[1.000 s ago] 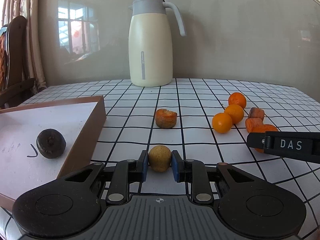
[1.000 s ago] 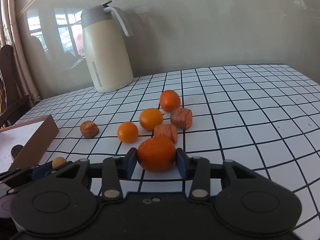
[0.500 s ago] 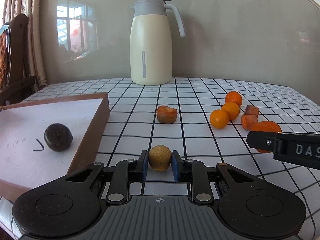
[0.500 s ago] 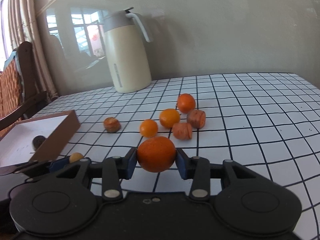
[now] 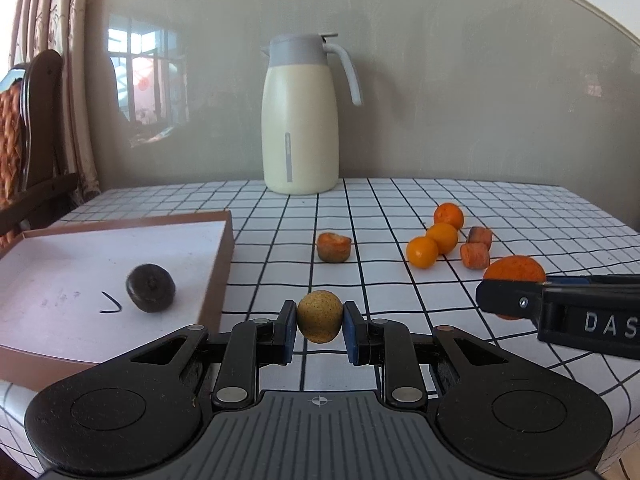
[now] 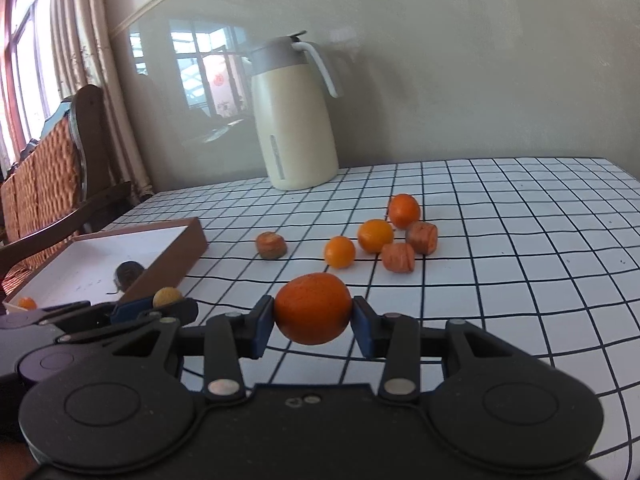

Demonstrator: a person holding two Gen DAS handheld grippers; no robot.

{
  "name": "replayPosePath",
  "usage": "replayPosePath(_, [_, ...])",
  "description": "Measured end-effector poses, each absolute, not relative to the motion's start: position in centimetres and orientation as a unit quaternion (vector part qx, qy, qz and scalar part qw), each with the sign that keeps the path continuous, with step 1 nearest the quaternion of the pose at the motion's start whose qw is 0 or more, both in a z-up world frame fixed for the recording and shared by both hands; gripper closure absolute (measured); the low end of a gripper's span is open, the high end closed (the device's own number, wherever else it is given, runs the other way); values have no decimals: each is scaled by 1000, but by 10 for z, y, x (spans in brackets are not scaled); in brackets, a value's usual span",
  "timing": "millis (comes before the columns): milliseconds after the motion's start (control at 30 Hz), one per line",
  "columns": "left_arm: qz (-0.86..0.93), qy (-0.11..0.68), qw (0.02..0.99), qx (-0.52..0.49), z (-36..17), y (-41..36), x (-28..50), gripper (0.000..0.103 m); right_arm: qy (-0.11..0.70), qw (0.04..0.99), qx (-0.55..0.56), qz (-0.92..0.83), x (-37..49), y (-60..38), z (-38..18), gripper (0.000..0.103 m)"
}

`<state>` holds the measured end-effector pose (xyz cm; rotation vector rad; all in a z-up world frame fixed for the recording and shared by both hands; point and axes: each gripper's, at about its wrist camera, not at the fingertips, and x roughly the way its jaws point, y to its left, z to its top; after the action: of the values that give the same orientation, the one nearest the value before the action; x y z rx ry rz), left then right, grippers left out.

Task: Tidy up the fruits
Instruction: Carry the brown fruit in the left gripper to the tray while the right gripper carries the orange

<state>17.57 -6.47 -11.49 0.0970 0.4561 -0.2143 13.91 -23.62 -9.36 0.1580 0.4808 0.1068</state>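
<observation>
Left gripper point(image 5: 319, 323) pinches my small yellow-brown fruit point(image 5: 319, 316) clear of the table, just beside the box point(image 5: 224, 256). Right gripper point(image 6: 313, 316) clamps the orange point(image 6: 313, 308) likewise aloft. Both loads lifted, I judge, for the box, where a dark fruit point(image 5: 151, 288) lies.

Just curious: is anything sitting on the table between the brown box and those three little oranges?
Yes: one orange chunk lies on the tablecloth between the box and the oranges, clearest in the left wrist view.
</observation>
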Motion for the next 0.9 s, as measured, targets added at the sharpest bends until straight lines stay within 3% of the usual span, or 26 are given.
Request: replayPosePath(900, [-53,172,984,19,-77,9,145,78,185,971,43,144,124,-165,-61,70])
